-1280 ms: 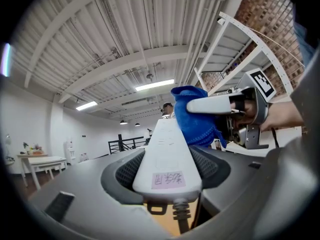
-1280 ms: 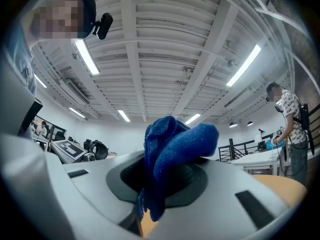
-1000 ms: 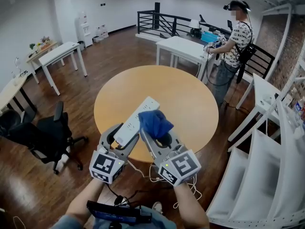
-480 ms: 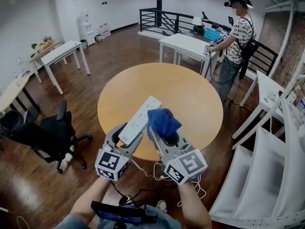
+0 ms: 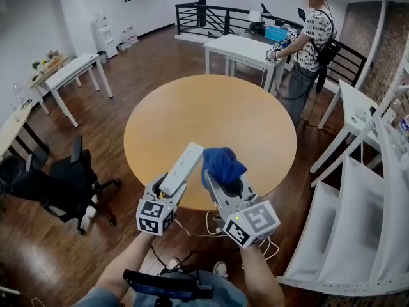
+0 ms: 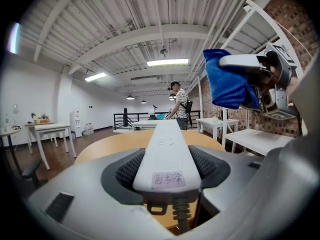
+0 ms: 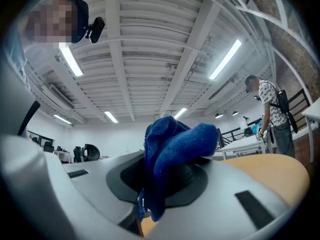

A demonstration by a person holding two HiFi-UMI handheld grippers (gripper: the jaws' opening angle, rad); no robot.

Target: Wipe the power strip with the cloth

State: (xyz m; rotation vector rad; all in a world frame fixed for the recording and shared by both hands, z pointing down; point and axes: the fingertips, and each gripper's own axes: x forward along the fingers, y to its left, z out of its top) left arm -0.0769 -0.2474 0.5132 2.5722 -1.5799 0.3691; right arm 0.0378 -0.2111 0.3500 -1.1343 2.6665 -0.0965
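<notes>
My left tongs [image 5: 170, 184] are pinching the near end of the white power strip [image 5: 184, 165]. The strip slants up and away from me over the near edge of the round wooden table [image 5: 211, 114]. Just to its right, my right tongs [image 5: 225, 183] are clamped on the bunched blue cloth [image 5: 222, 162]. The cloth sits close beside the strip's far end, but I cannot tell whether the two touch.
</notes>
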